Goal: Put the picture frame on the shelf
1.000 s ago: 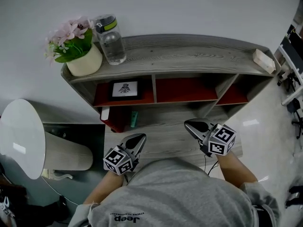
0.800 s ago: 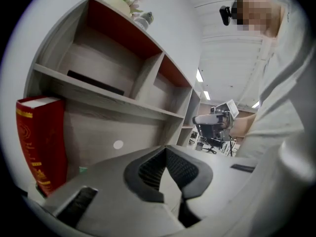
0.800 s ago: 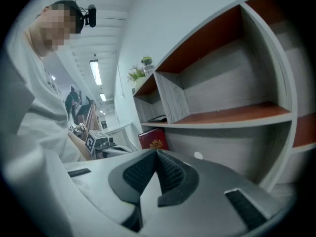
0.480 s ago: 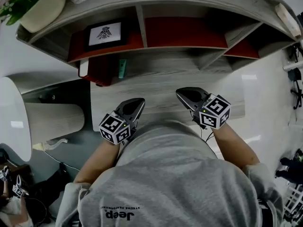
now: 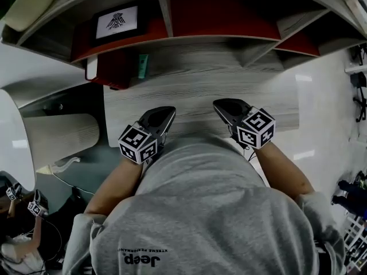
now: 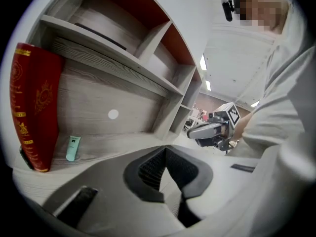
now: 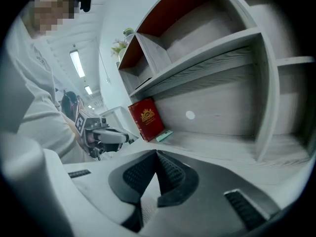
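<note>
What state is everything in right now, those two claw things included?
left gripper: shut, empty.
right gripper: shut, empty.
picture frame: in the left compartment of the shelf, ungripped.
red book: closed, standing upright.
teal tube: lying on the desk.

Shelf (image 5: 229,38) top beyond upper edge
</note>
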The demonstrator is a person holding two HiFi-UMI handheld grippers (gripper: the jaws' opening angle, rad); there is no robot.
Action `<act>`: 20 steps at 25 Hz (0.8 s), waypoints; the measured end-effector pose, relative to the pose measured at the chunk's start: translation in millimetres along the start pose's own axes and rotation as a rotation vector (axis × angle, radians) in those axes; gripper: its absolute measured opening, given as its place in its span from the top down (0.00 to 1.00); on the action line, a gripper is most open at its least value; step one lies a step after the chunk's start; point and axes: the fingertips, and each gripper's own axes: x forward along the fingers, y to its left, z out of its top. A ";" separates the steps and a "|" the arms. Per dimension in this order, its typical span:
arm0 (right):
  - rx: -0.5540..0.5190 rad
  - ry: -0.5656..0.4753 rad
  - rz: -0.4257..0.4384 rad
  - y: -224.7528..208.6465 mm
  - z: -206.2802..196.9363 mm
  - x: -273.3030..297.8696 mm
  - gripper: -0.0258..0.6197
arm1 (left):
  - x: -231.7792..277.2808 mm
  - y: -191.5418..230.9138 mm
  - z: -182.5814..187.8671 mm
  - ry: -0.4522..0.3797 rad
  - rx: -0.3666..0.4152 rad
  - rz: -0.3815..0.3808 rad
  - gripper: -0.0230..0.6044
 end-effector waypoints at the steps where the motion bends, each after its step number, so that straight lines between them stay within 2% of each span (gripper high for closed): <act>1: -0.004 0.001 -0.001 -0.4 0.5 -0.2 0.94 | 0.4 -0.1 0.7 -0.001 0.002 -0.001 0.95; 20: -0.059 0.027 0.000 3.1 2.4 -4.1 0.94 | -3.2 -1.3 1.1 0.013 0.016 0.003 0.95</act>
